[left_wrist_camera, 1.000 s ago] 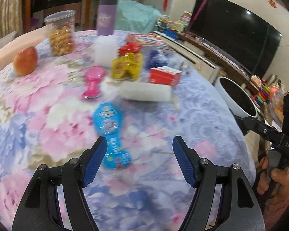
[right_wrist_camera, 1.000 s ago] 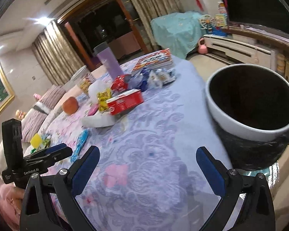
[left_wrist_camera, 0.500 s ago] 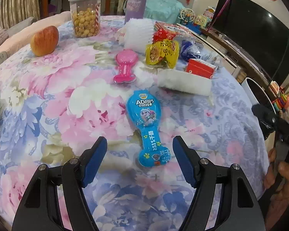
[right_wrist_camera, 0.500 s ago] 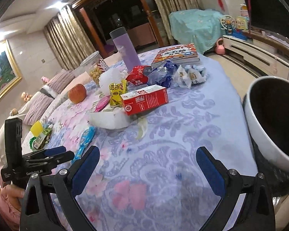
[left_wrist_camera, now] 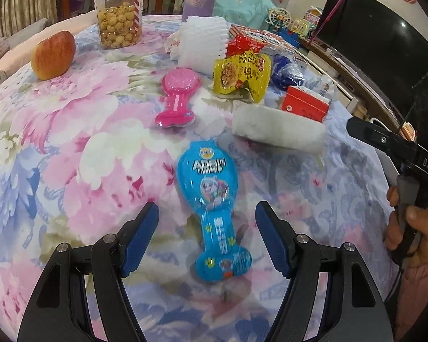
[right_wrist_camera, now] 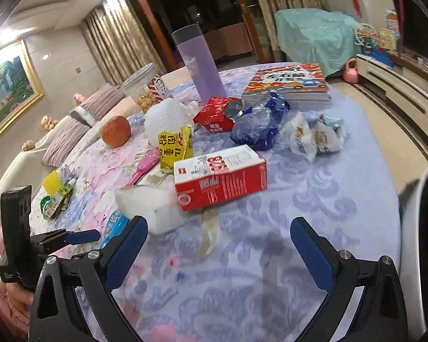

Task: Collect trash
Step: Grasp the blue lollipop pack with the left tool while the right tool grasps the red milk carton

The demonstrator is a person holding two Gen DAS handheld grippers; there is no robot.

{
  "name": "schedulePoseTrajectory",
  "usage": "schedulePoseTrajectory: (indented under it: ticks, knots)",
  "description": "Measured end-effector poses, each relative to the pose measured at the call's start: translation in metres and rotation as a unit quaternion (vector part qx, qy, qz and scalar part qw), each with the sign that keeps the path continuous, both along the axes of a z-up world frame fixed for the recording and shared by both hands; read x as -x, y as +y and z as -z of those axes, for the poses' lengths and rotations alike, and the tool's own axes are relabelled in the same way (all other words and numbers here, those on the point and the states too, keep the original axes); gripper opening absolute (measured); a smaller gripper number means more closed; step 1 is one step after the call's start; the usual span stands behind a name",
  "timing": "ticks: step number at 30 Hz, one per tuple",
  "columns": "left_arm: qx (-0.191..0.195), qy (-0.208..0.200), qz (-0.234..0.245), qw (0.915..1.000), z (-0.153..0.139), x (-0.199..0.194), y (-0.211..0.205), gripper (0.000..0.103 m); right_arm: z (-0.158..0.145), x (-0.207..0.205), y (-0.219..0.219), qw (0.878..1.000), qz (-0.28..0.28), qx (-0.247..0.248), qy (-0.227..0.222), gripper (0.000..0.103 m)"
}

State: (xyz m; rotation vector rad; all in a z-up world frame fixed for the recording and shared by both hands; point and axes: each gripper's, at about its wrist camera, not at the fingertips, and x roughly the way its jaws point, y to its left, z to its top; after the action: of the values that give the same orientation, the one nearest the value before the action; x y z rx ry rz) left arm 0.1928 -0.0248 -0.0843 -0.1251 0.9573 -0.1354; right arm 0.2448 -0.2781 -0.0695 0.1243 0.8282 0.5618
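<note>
Lying flat on floral surface (left_wrist_camera: pixel 71 142): blue bone-shaped snack packet (left_wrist_camera: pixel 214 205) (glossy, cartoon pup print, wide end farthest from camera). Left gripper (left_wrist_camera: pixel 207 219) hovers above its narrow lower half, jaws wide apart, pads clear of packet, holding nothing. Right gripper (right_wrist_camera: pixel 218 242) likewise wide open, empty, near red carton (right_wrist_camera: pixel 219 178).

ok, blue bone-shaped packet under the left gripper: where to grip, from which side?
Grip the blue packet at its narrow waist, coming down from above. It lies flat on the tablecloth, long axis running away from the camera, so the open left gripper already straddles that neck, one pad on each side. The wide top end looks a poorer fit.
</note>
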Motion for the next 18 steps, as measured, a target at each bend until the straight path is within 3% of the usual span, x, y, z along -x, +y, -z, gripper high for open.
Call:
schedulePoseTrajectory:
  ticks: [5, 10, 13, 15, 16, 18]
  knots:
    - [-0.019, -0.010, 0.007, 0.9997, 0.002, -0.005, -0.008, 0.072, 0.001, -0.022, 0.008, 0.999, -0.033, 0.008, -0.005, 0.101]
    - [-0.012, -0.014, 0.012, 0.9998, 0.002, -0.009, -0.008, 0.071, 0.009, -0.043, 0.018, 0.998, -0.052, 0.028, -0.002, 0.101]
    - [-0.006, -0.017, 0.010, 0.9998, 0.002, -0.009, -0.007, 0.063, 0.015, -0.051, 0.023, 0.998, -0.061, 0.031, 0.004, 0.101]
    - [0.003, -0.021, 0.007, 0.9998, 0.001, -0.008, -0.003, 0.053, 0.019, -0.053, 0.025, 0.997, -0.064, 0.037, 0.007, 0.100]
    - [0.008, -0.022, 0.005, 0.9997, 0.001, -0.007, -0.002, 0.042, 0.019, -0.052, 0.025, 0.997, -0.067, 0.039, 0.007, 0.099]
    - [0.017, -0.023, 0.007, 0.9996, 0.001, -0.007, 0.000, 0.041, 0.018, -0.049, 0.027, 0.997, -0.069, 0.047, -0.002, 0.091]
